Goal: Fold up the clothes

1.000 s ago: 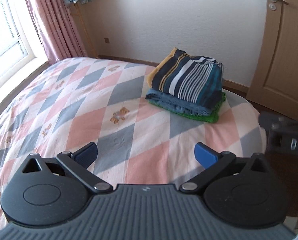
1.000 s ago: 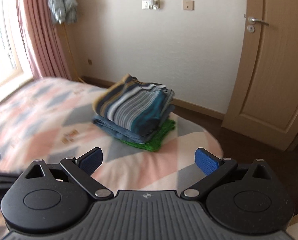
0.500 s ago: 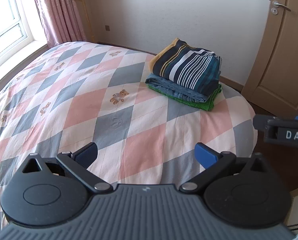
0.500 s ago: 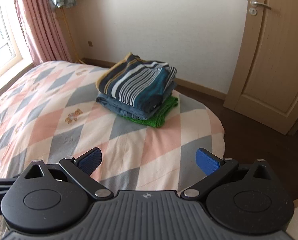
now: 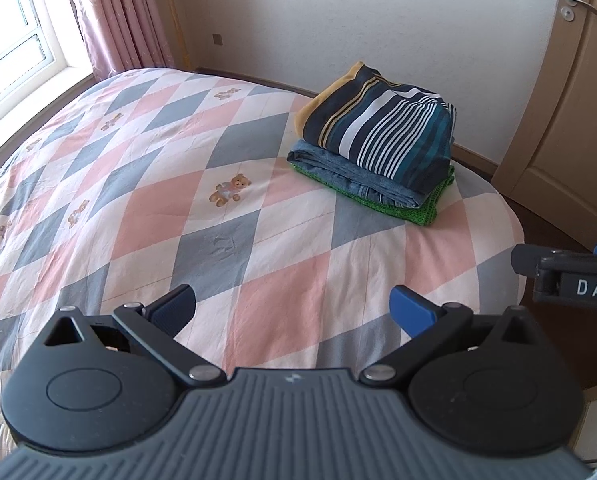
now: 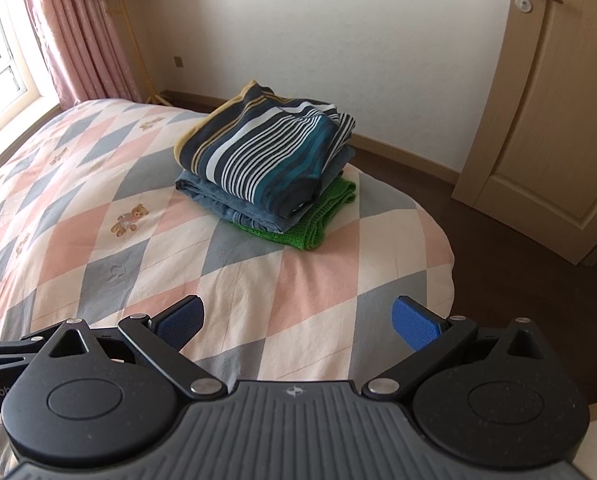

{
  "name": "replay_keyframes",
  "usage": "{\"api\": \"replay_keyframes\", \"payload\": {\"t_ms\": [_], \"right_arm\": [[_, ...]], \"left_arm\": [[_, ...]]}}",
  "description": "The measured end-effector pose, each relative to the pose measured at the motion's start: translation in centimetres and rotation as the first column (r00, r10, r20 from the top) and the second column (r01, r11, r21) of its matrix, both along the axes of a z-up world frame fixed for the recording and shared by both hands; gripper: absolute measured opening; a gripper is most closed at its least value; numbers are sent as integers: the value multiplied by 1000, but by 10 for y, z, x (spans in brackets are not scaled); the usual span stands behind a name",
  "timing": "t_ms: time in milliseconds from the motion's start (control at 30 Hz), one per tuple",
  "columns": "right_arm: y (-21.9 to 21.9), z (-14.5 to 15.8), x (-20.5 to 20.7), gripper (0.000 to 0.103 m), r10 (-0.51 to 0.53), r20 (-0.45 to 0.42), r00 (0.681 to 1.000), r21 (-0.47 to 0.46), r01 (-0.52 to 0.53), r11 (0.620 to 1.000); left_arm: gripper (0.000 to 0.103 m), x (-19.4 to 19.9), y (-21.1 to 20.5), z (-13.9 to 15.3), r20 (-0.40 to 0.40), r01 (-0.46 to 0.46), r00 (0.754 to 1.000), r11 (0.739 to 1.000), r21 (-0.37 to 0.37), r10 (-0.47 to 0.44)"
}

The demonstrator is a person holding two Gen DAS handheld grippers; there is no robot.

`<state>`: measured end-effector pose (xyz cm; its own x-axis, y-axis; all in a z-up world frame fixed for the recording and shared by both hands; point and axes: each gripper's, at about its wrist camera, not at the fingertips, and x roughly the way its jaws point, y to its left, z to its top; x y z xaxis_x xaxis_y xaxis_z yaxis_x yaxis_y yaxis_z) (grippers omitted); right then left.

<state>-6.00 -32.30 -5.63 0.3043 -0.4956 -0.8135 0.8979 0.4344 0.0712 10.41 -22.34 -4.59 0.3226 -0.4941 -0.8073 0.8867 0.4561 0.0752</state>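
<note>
Where pink curtains hang by the window at the upper left of both frames, a bed with a pink, grey and white diamond-patterned quilt fills the middle, and a light wooden door stands at the right. The folded stack of clothes, a striped navy and teal garment on blue denim on green knit, lies at the bed's far right part, well beyond both claws. The left claw and right claw are spread wide, empty, above the quilt's near edge.
</note>
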Motion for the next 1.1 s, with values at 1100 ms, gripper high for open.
{"api": "replay_keyframes", "payload": {"t_ms": [1100], "right_arm": [[-119,-49,9,103,55,-78,995,120,-45,992]], "left_arm": [[102,13,-131,-44,-58,-2,998,997,83,6]]}}
